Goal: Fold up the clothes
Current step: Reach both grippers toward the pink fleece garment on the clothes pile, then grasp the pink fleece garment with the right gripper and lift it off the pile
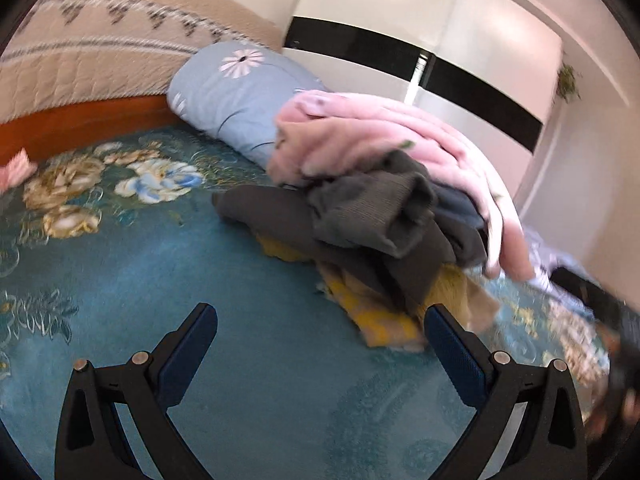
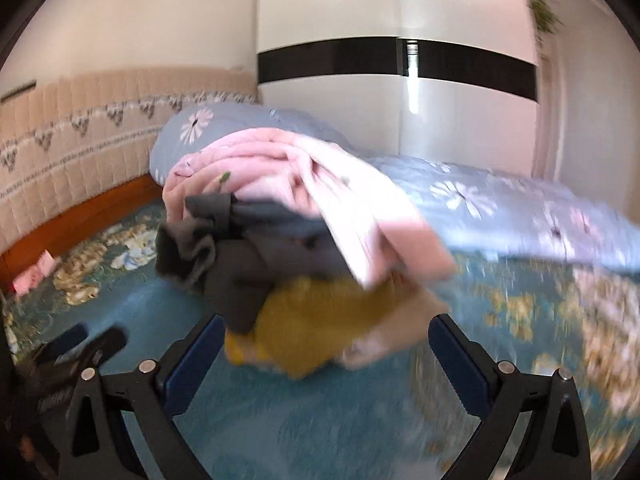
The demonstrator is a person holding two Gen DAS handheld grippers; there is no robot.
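Observation:
A heap of clothes lies on the teal flowered bedspread. A dark grey knit garment tops the heap, with a yellow and tan piece beneath it and a pink fleece draped behind. My left gripper hovers open just in front of the heap, nothing between its blue-padded fingers. The right wrist view shows the same dark grey garment, the yellow piece and the pink fleece. My right gripper is open, its fingers either side of the yellow piece's near edge. The left gripper appears blurred at lower left.
A blue daisy-print quilt lies rolled behind the heap. A padded beige headboard with a wooden bed rail stands at the left. A white wardrobe with a black band rises behind. A small pink item lies by the rail.

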